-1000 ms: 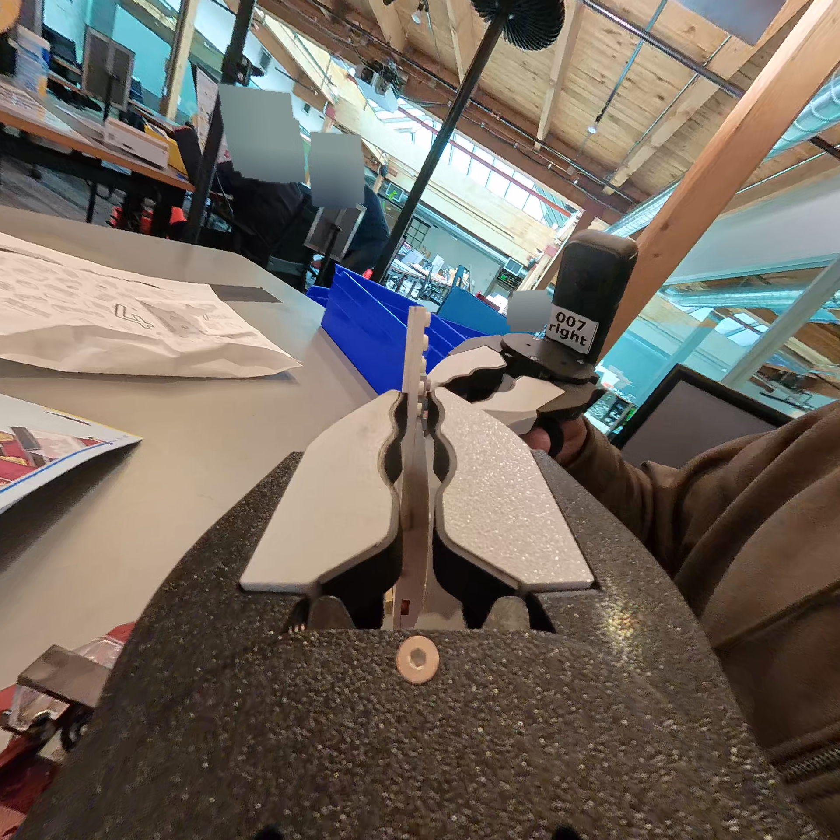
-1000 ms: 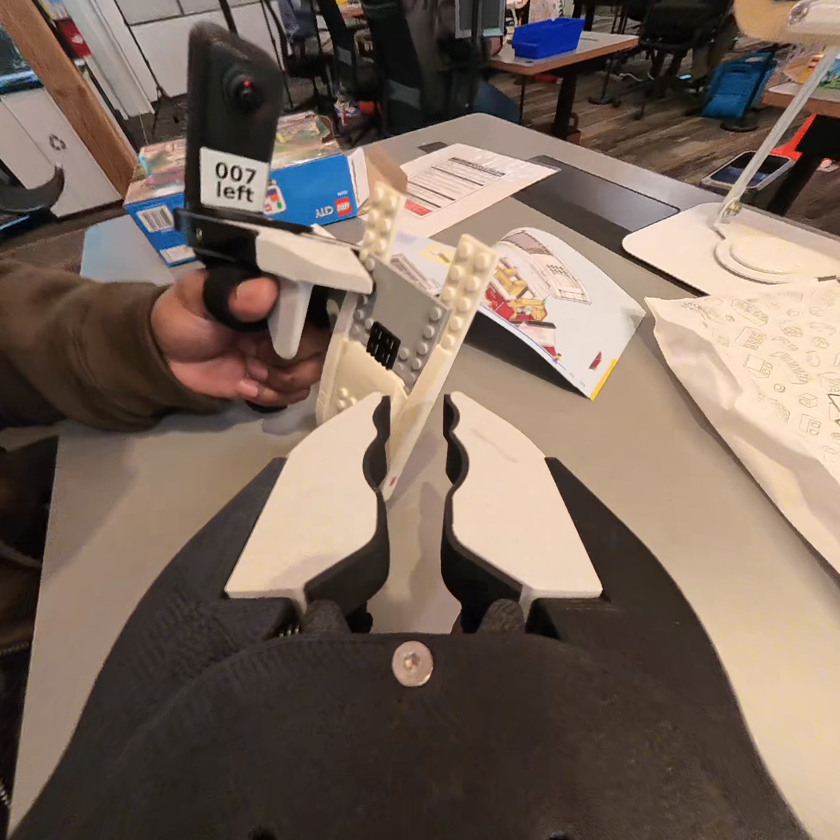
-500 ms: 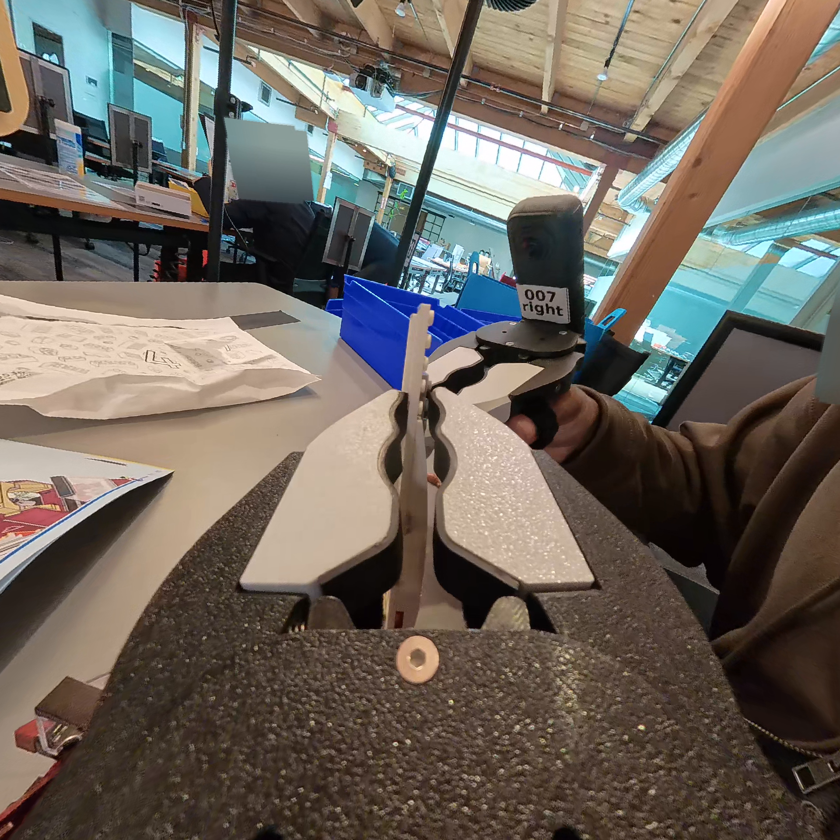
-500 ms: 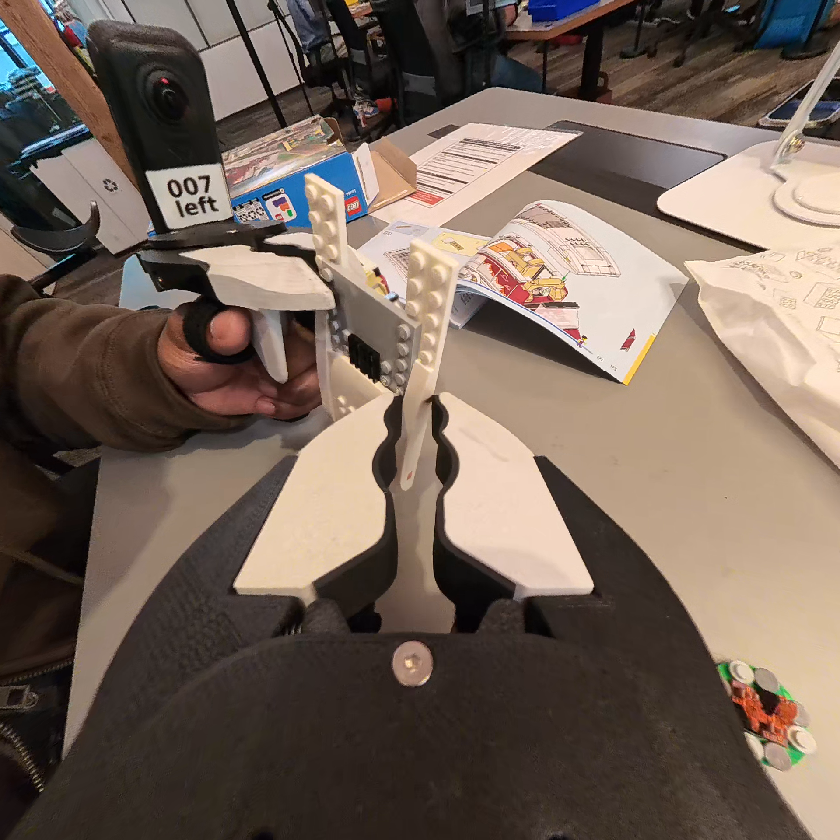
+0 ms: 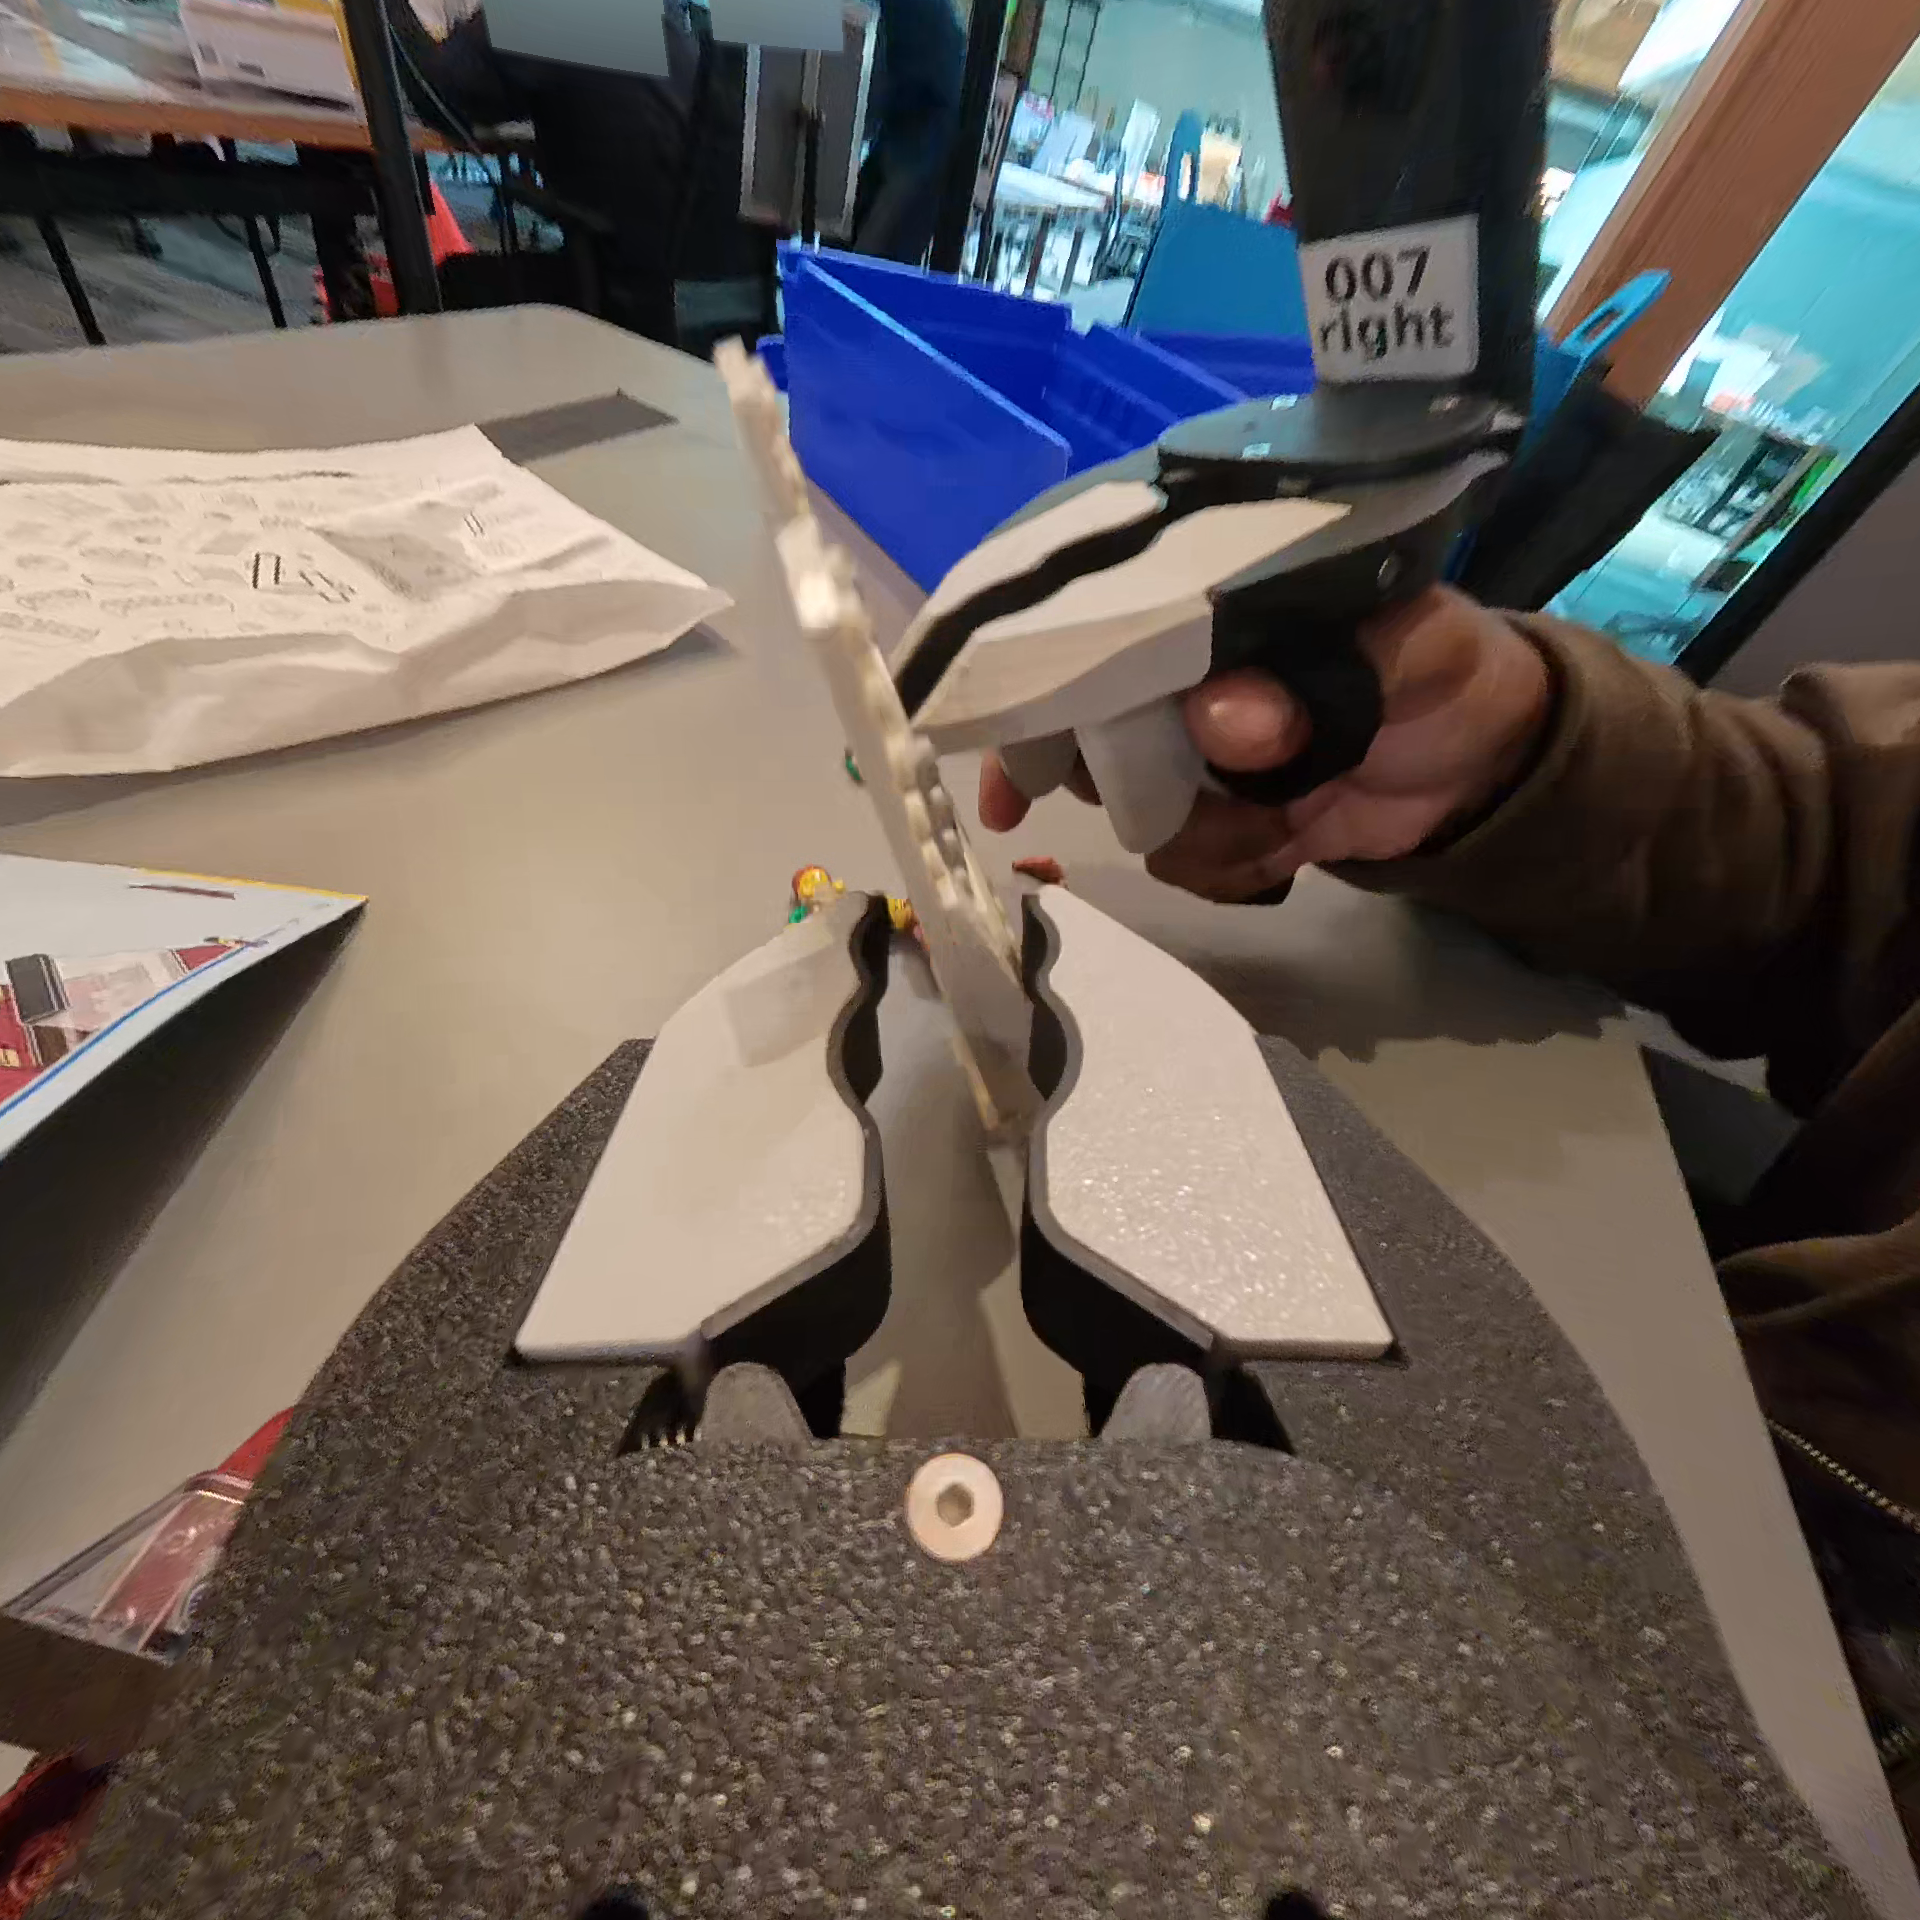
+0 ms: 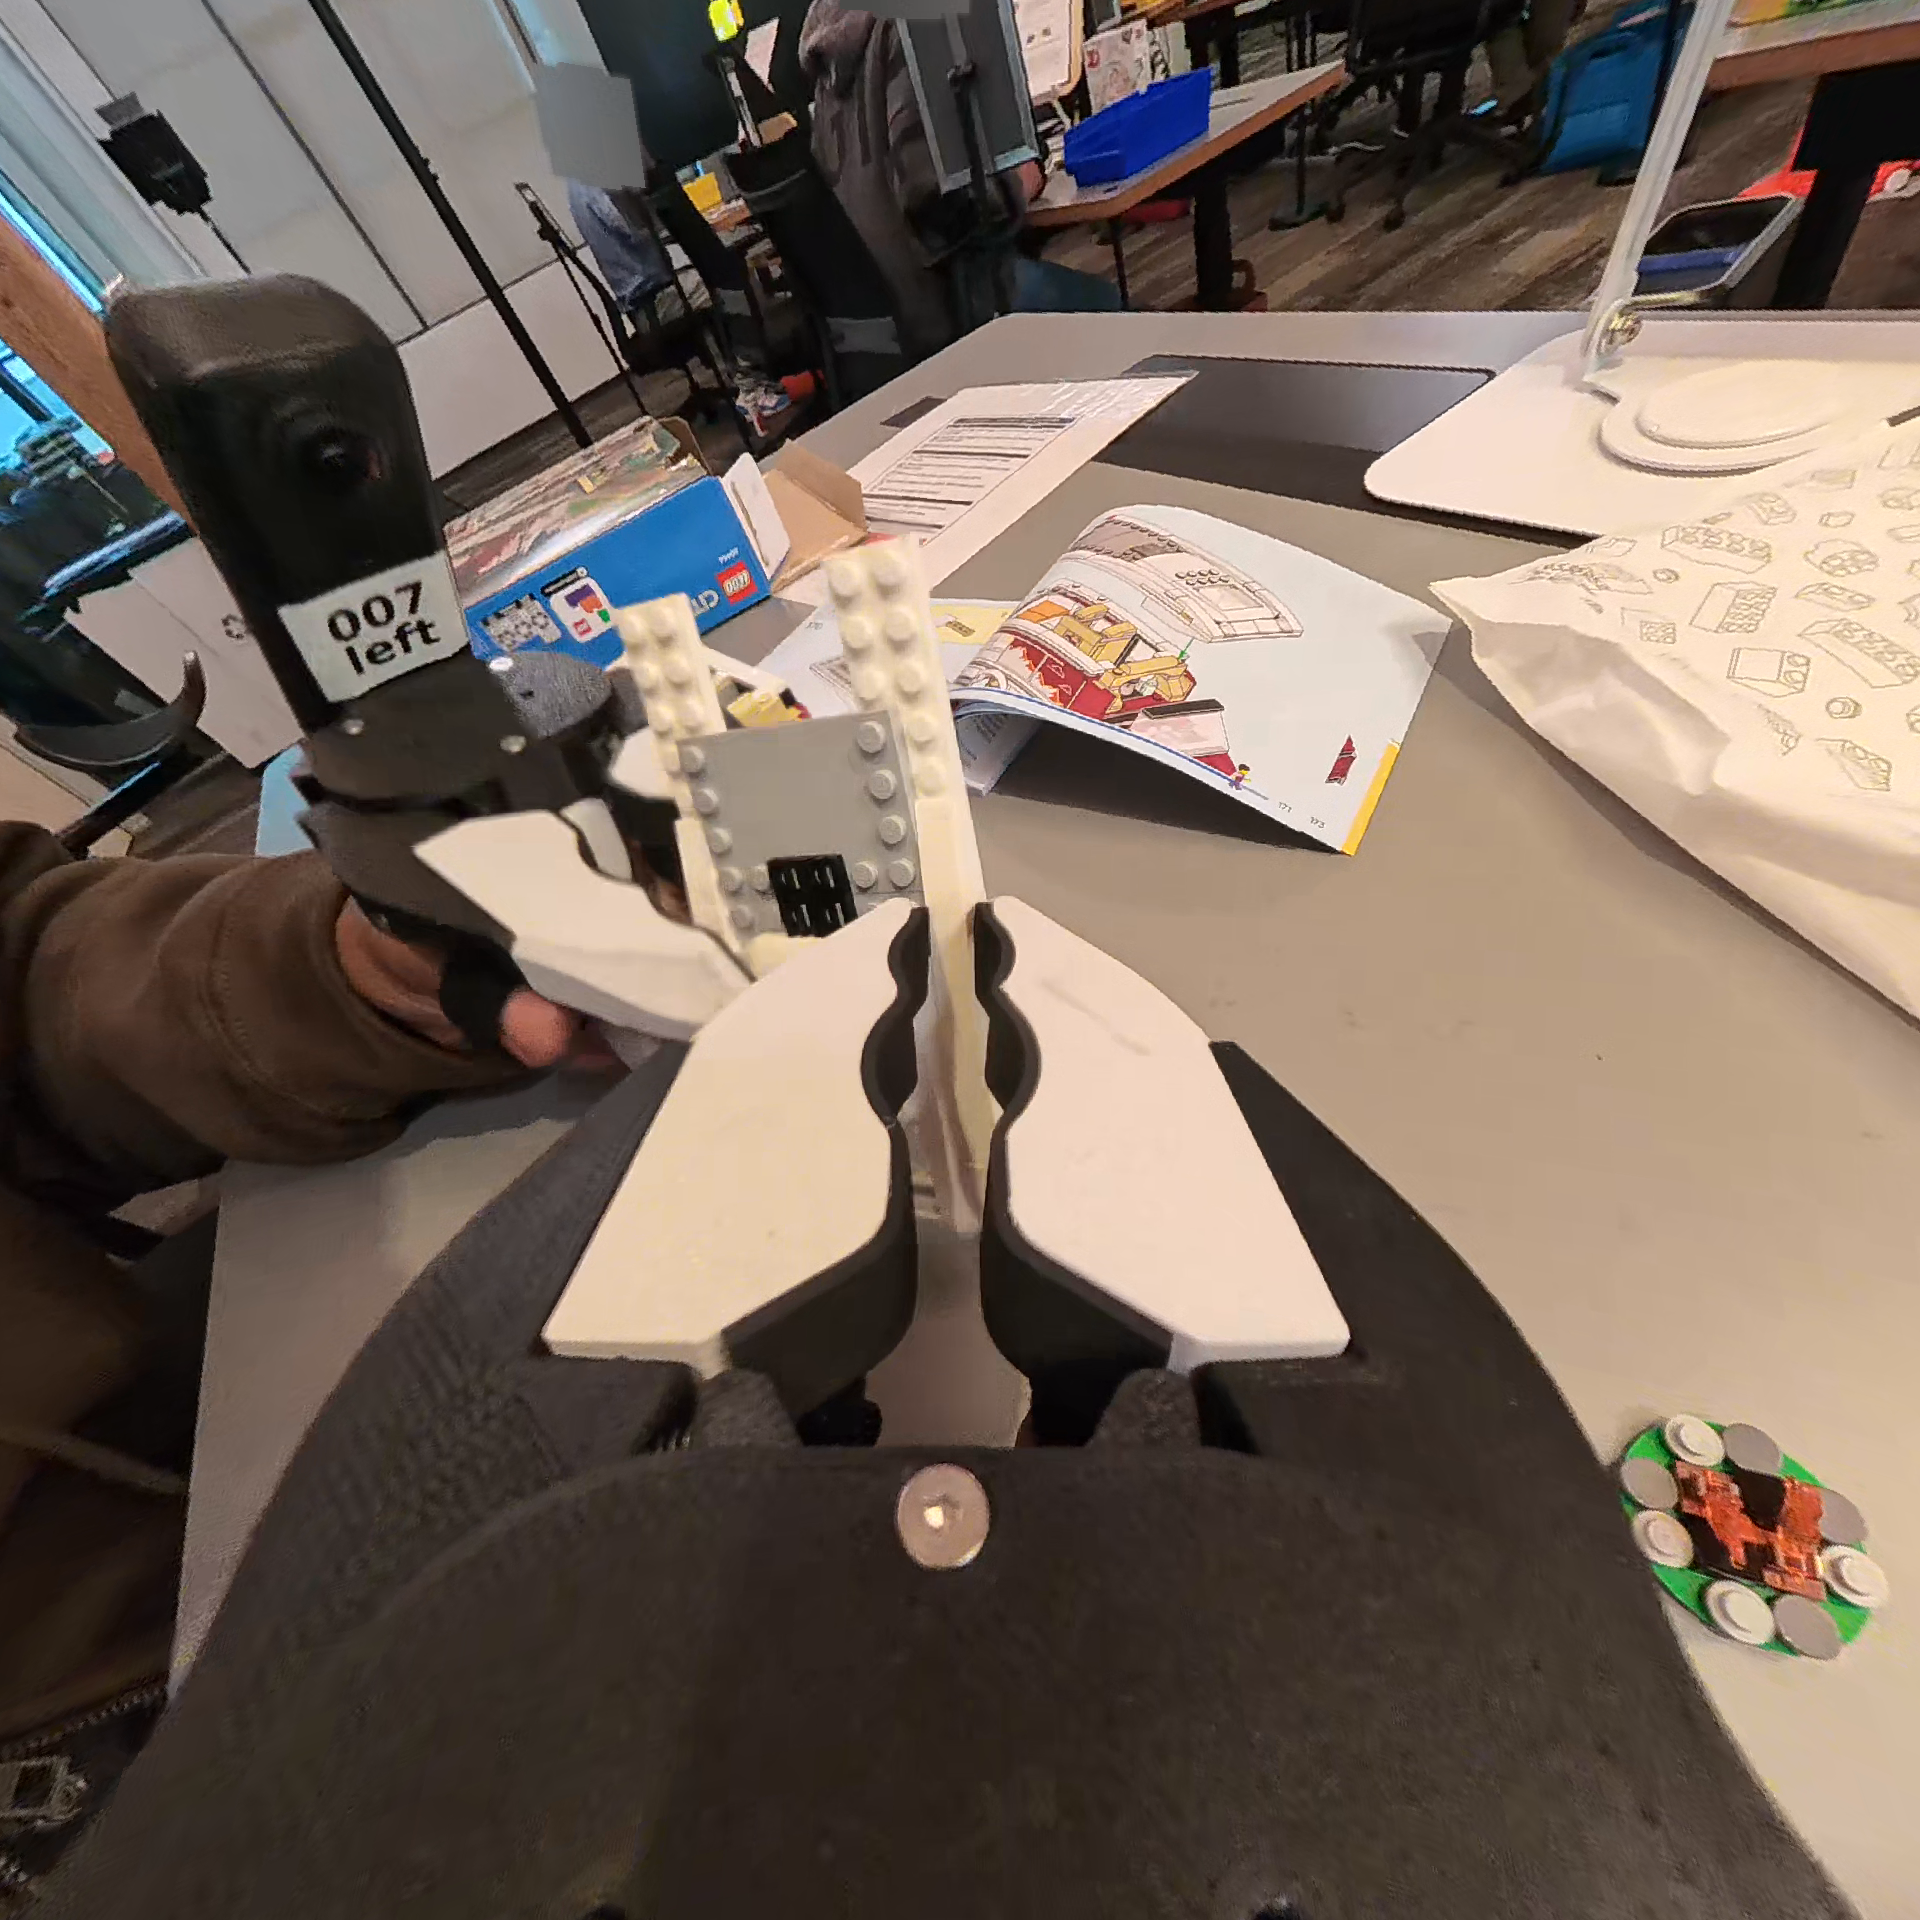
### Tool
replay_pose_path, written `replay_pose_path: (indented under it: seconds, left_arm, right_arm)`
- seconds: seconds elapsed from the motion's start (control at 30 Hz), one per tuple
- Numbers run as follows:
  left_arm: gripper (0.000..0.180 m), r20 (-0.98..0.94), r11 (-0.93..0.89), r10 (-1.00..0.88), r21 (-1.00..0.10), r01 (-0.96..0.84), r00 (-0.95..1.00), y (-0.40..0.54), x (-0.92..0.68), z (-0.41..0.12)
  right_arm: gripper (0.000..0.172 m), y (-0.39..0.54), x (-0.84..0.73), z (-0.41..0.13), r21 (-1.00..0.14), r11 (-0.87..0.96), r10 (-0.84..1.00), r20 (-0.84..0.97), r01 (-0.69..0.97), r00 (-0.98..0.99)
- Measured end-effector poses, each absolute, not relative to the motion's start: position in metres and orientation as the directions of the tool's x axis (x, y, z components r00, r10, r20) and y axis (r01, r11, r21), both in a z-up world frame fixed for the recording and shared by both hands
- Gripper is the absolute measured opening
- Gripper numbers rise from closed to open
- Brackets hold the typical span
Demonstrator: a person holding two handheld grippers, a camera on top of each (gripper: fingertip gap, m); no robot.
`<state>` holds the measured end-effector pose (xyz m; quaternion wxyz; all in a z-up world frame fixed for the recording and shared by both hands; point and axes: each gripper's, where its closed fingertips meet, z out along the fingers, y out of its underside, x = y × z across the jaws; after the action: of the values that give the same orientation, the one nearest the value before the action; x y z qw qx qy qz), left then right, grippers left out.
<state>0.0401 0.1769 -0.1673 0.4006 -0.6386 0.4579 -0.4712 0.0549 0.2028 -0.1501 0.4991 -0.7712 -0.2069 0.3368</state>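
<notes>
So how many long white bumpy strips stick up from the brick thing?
2. One white strip stands on the left by the left gripper; the other white strip runs down between the right gripper's fingers.

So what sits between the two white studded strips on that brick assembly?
A grey studded plate with a small black grille piece spans the gap between the white strips, clearest in the right wrist view.
</notes>
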Motion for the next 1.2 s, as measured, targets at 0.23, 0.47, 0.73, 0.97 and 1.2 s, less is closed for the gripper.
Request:
replay_pose_path:
  seconds: [0.23, 0.47, 0.73, 0.97, 1.2]
  left_arm:
    - [0.025, 0.321, -0.339, -0.939, -0.923, -0.183, 0.122, 0.175, 0.042, -0.168]
    - [0.012, 0.372, -0.391, -0.918, -0.907, -0.156, 0.134, 0.182, 0.037, -0.167]
    - [0.011, 0.135, -0.179, -0.974, -0.951, -0.252, 0.181, 0.178, 0.036, -0.168]
    - [0.011, 0.063, -0.106, -0.984, -0.959, -0.262, 0.165, 0.176, 0.035, -0.162]
    - [0.011, 0.435, -0.433, -0.901, -0.898, -0.08, 0.0, 0.174, 0.03, -0.138]
  right_arm:
    - [0.008, 0.201, 0.048, -0.151, -0.9, -0.432, 0.647, -0.355, -0.059, 0.675]
    - [0.008, 0.202, 0.047, -0.155, -0.926, -0.377, 0.64, -0.24, 0.027, 0.73]
    - [0.008, 0.198, 0.045, -0.152, -0.94, -0.328, 0.65, -0.157, 0.088, 0.743]
    - [0.008, 0.193, 0.044, -0.146, -0.957, -0.27, 0.702, -0.119, 0.108, 0.702]
    - [0.0, 0.189, 0.058, -0.134, -0.948, -0.317, 0.755, -0.256, -0.005, 0.604]
